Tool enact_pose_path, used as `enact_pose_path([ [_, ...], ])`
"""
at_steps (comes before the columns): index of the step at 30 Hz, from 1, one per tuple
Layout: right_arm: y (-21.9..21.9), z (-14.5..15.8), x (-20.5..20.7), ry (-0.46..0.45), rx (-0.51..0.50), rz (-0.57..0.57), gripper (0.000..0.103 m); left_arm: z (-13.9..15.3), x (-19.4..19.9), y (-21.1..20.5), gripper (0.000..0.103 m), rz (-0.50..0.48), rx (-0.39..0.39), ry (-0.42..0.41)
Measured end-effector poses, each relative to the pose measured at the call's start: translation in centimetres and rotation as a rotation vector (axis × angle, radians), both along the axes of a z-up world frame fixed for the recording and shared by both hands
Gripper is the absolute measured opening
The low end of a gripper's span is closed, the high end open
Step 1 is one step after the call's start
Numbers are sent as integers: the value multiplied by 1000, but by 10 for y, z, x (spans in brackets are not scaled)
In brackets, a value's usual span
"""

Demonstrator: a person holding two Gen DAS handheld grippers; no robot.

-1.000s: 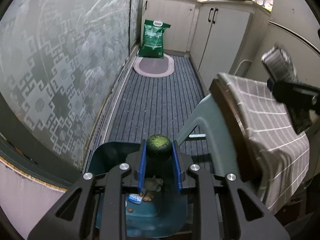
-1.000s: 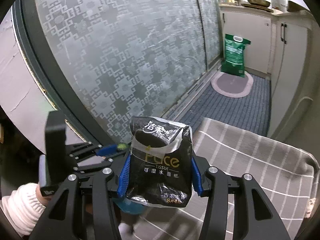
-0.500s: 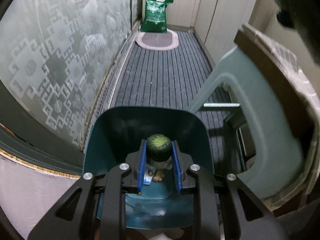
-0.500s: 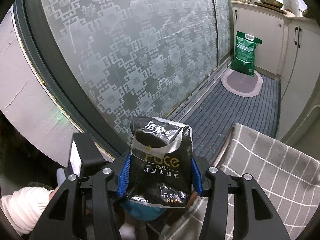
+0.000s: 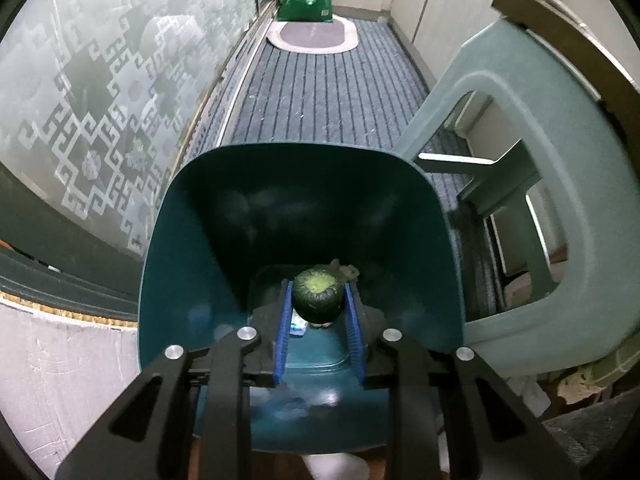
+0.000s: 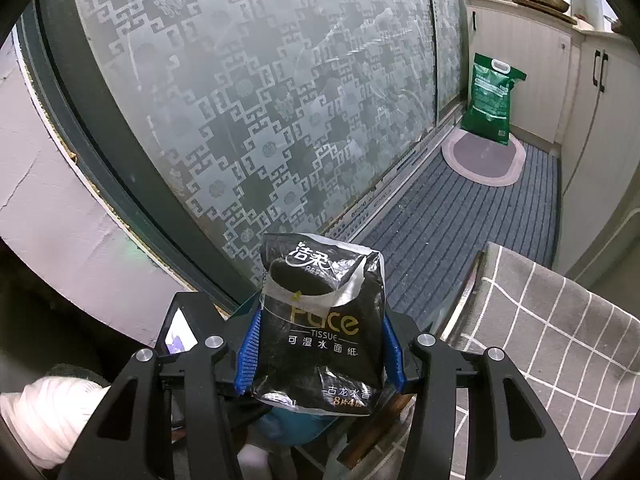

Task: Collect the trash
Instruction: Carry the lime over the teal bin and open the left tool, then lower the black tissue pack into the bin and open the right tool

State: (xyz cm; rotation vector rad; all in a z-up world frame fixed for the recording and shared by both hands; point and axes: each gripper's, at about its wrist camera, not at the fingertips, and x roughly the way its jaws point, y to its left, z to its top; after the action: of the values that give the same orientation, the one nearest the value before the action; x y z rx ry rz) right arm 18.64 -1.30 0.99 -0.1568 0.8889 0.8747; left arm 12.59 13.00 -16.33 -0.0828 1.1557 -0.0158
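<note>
Evidently the green rind (image 5: 318, 293) is being lowered inside the teal bin (image 5: 192, 264), pinched by the left gripper (image 5: 318, 312), presumably for dropping onto scraps at the bin's bottom. Above the bin, the right gripper (image 6: 320, 344) is clamping the black tissue pack (image 6: 320, 320), likely waiting. Beside the bin, a plastic stool (image 5: 560, 208) is crowding it.
</note>
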Motion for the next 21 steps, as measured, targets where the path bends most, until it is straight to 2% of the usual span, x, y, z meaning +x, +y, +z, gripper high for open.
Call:
enact_pose_path([
  [3, 1, -3, 2, -1, -19, -13, 51, 2, -1, 5, 31, 9, 2, -13],
  [9, 6, -13, 4, 12, -63, -26, 51, 25, -8, 11, 29, 25, -9, -70],
  [21, 39, -44, -5, 44, -149, -15, 51, 127, -46, 32, 24, 82, -56, -334],
])
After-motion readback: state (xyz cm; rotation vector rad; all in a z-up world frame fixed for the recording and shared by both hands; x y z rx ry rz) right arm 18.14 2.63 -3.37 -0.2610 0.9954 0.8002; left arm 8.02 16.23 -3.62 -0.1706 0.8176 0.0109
